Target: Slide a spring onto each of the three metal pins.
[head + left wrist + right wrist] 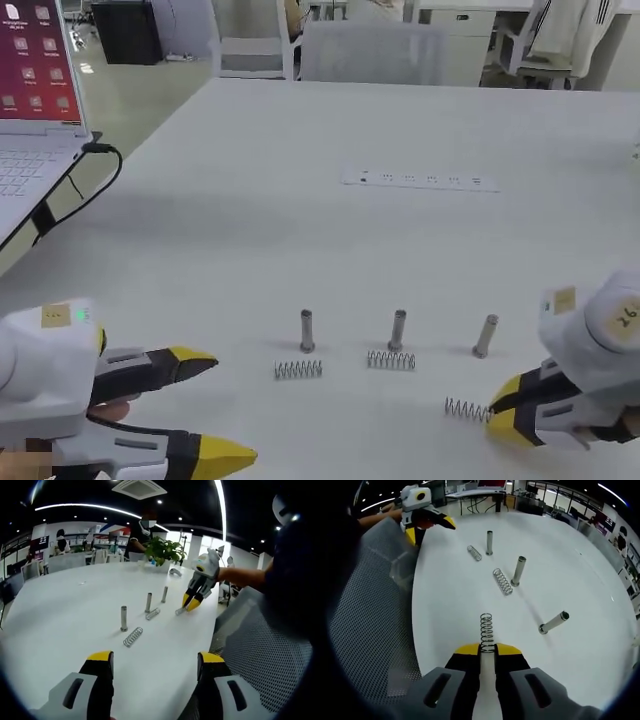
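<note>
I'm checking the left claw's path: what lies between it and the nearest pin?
One loose spring, lying just before the pin; the rest up to the left claw is bare, as the left gripper view shows.

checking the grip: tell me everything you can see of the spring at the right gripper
The spring is a slim, straight coil of silvery wire. It lies flat on the white table, its near end pinched between the yellow tips of the right gripper, the rest pointing away from them. It sits close to the rightmost pin, apart from it, not yet on it.
</note>
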Demonstrator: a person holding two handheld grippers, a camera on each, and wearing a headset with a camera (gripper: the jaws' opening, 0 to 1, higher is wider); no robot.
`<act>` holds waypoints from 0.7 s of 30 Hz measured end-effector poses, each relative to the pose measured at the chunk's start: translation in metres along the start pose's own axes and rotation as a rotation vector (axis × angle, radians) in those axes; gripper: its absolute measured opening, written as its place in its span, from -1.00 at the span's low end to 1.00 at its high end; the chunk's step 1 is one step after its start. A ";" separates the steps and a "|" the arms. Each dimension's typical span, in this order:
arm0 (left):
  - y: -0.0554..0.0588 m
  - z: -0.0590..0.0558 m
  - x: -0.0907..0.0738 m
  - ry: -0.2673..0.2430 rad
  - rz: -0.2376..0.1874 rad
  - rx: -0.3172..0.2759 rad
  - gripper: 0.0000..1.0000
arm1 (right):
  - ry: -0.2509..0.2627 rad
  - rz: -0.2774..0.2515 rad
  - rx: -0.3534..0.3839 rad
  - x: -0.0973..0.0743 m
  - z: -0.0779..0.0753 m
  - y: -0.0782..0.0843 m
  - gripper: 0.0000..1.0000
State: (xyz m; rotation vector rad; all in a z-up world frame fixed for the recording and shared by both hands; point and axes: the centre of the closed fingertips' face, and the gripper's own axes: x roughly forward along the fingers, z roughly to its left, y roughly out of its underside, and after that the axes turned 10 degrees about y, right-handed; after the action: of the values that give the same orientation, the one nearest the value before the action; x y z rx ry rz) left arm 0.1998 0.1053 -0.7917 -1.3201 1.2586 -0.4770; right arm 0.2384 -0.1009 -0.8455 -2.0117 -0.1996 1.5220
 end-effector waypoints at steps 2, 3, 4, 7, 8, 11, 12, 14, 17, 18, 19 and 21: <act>-0.003 -0.003 0.003 0.020 0.003 0.010 0.25 | 0.000 0.001 -0.005 0.000 0.000 -0.002 -0.85; -0.004 -0.005 0.005 0.027 0.005 0.015 0.25 | 0.000 0.001 -0.006 -0.001 0.000 -0.003 -0.85; -0.005 -0.006 0.006 0.036 0.006 0.021 0.25 | 0.000 -0.003 -0.010 -0.002 0.001 -0.005 -0.85; -0.007 -0.009 0.010 0.059 0.011 0.032 0.23 | -0.005 -0.015 -0.010 -0.005 0.003 -0.011 -0.85; -0.008 -0.009 0.011 0.065 0.013 0.035 0.23 | -0.006 -0.019 -0.009 -0.005 0.004 -0.013 -0.85; -0.007 -0.012 0.015 0.088 0.031 0.048 0.22 | -0.008 -0.023 -0.015 -0.005 0.006 -0.018 -0.85; -0.007 -0.012 0.016 0.092 0.035 0.052 0.21 | -0.008 -0.025 -0.019 -0.005 0.007 -0.019 -0.85; -0.008 -0.013 0.018 0.102 0.041 0.058 0.20 | -0.014 -0.029 -0.025 -0.005 0.009 -0.023 -0.85; -0.013 -0.012 0.023 0.123 0.048 0.076 0.18 | -0.025 -0.037 -0.040 -0.005 0.014 -0.030 -0.85; -0.015 -0.013 0.025 0.131 0.052 0.086 0.17 | -0.027 -0.039 -0.047 -0.005 0.015 -0.032 -0.85; -0.017 -0.013 0.026 0.136 0.054 0.093 0.16 | -0.033 -0.042 -0.054 -0.005 0.017 -0.035 -0.85; -0.021 -0.013 0.030 0.148 0.053 0.100 0.15 | -0.039 -0.047 -0.066 -0.005 0.019 -0.040 -0.85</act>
State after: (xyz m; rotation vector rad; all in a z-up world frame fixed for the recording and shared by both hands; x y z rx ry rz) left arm 0.2062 0.0681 -0.7824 -1.1815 1.3709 -0.6011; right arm 0.2284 -0.0635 -0.8231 -2.0153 -0.3149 1.5442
